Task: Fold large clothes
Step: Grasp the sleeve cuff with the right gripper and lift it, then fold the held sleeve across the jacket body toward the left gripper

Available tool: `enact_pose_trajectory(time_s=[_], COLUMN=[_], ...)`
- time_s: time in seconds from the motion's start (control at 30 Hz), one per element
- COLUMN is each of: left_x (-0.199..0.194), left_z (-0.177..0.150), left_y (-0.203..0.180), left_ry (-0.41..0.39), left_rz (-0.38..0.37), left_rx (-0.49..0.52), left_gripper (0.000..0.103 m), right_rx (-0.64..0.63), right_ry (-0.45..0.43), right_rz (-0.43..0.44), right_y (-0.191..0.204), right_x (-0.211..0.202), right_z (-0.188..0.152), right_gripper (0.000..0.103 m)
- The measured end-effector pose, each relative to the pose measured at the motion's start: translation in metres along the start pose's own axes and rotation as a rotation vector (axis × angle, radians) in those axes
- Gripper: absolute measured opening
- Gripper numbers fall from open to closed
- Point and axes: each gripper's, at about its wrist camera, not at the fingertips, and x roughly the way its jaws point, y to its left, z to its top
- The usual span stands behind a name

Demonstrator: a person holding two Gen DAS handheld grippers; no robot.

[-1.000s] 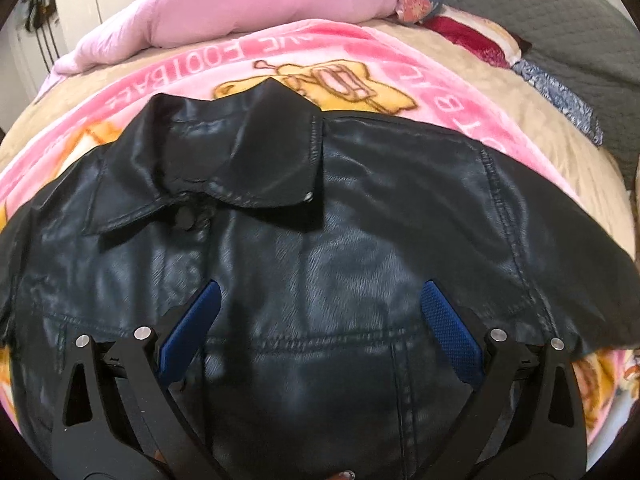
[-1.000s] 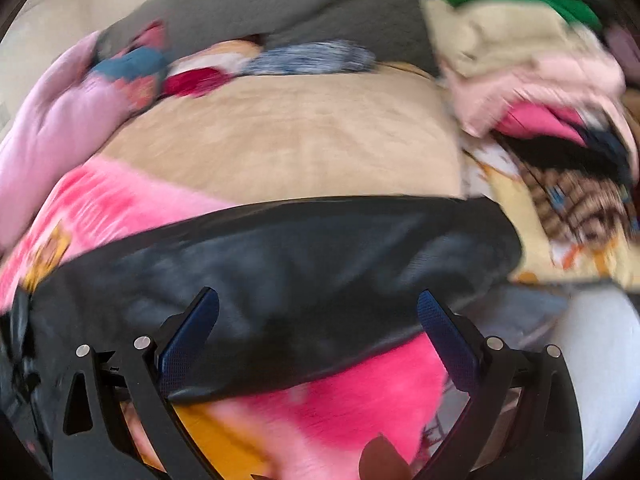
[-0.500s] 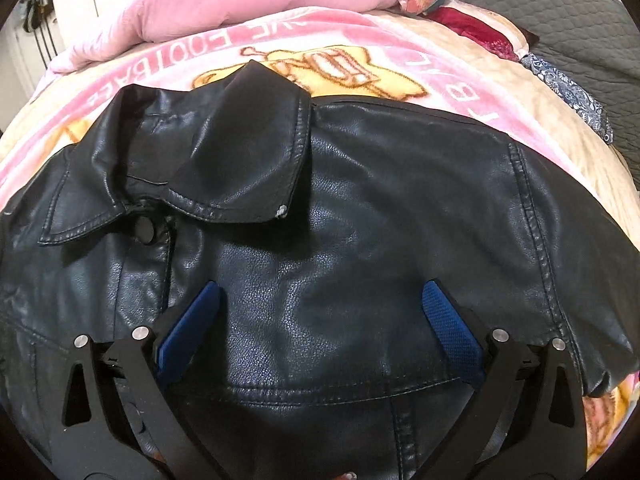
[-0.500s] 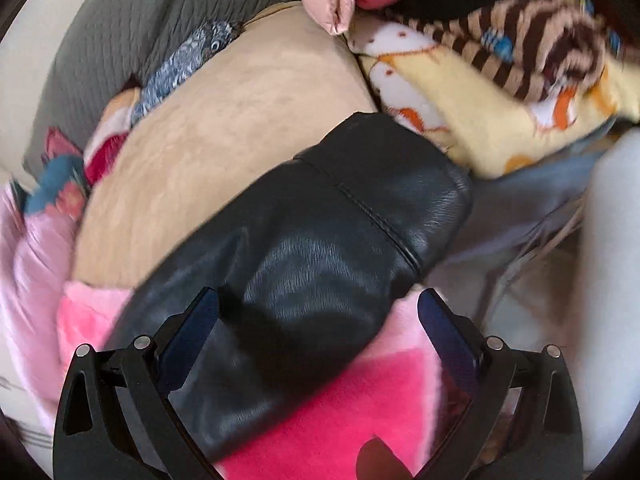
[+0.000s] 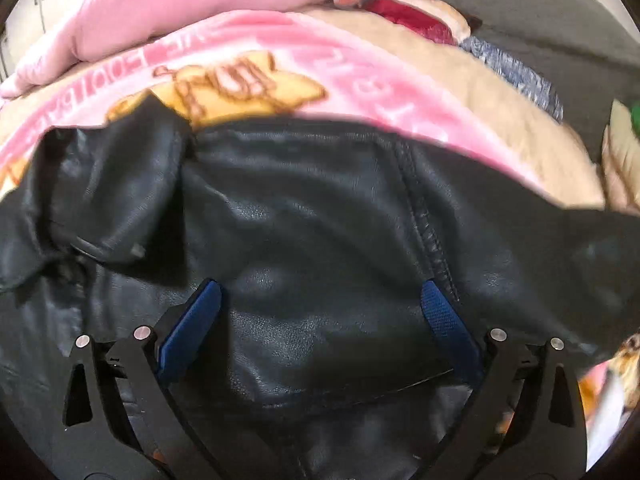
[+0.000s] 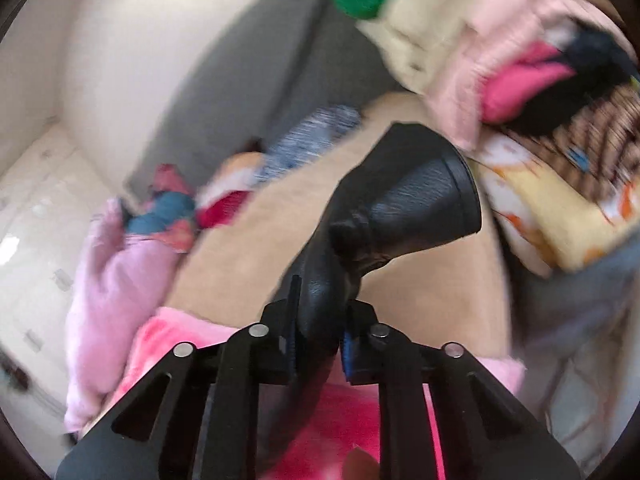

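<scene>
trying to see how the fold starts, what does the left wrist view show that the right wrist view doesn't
Only the left wrist view shows the black leather jacket's collar and front panel spread on the pink cartoon blanket, with the left hand-held gripper open above it.

Only the right wrist view shows the right hand-held gripper, whose jaws have just been closing, pinching the jacket's sleeve with its cuff lifted, plus the clothes pile.

Both show the jacket, the blanket and the pink pillow.

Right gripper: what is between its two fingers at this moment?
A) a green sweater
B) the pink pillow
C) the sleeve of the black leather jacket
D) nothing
C: the right gripper has just closed on the sleeve of the black leather jacket, whose cuff sticks out beyond its fingers.
</scene>
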Motion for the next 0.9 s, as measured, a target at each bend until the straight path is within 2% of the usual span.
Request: enact_pose_trajectory(time_s=[0.07, 0.13, 0.23, 0.43, 0.53, 0.7, 0.8, 0.9], left_x=[-0.007, -0.023, -0.058, -0.123, -0.161, -0.204, -0.226, -0.243], left_z=[-0.003, -0.004, -0.004, 0.004, -0.001, -0.013, -0.026, -0.039], left_y=[0.004, 0.017, 0.04, 0.107, 0.143, 0.192, 0.224, 0.252], left_ry=[-0.002, 0.0, -0.053, -0.135, -0.179, -0.236, -0.274, -0.31], left_rz=[-0.02, -0.043, -0.036, 0.008, -0.016, -0.003, -0.019, -0.067], left_rx=[0.003, -0.04, -0.077, -0.177, -0.243, -0.319, -0.387, -0.445], left_gripper=[0.094, 0.094, 0.094, 0.094, 0.094, 0.094, 0.094, 0.094], right_rx=[-0.094, -0.196, -0.306, -0.47, -0.517, -0.633, -0.7, -0.778], right_ry=[-0.021, -0.019, -0.003, 0.017, 0.043, 0.066, 0.099, 0.126], right_rz=[0.073, 0.138, 0.242, 0.409, 0.492, 0.637, 0.725, 0.784], right_y=[0.028, 0.059, 0.105, 0.195, 0.235, 0.294, 0.319, 0.342], right_x=[-0.01, -0.02, -0.033, -0.062, -0.074, -0.095, -0.101, -0.11], right_z=[0.004, 0.004, -0.003, -0.022, -0.03, -0.058, -0.083, -0.114], right_gripper=[0.01, 0.008, 0.008, 0.007, 0.007, 0.007, 0.007, 0.007])
